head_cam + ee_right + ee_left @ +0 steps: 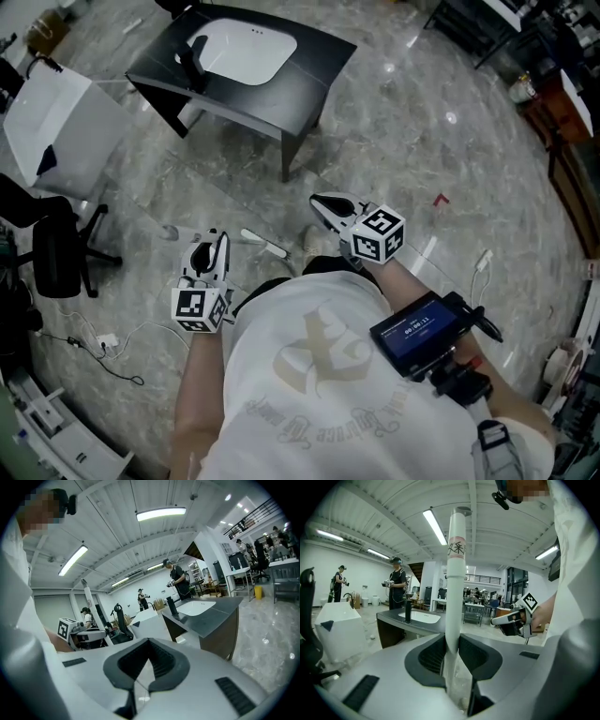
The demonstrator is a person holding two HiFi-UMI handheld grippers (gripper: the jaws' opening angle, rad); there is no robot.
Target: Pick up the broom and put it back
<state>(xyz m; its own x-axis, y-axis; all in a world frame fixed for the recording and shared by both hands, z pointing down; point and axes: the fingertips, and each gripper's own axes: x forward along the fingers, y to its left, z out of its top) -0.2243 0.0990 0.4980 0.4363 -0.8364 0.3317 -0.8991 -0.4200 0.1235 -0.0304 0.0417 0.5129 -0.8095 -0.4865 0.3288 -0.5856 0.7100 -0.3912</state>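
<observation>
While the left tool [451, 654] pinches the upright broom handle [456, 583], right tool [140, 679] pressed together, empty

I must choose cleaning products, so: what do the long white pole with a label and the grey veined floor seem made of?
Long white pole: probably plastic or painted metal; smooth, even white, slight sheen. Grey veined floor: polished stone or stone-look tile; pale veins, lamp reflections.
</observation>
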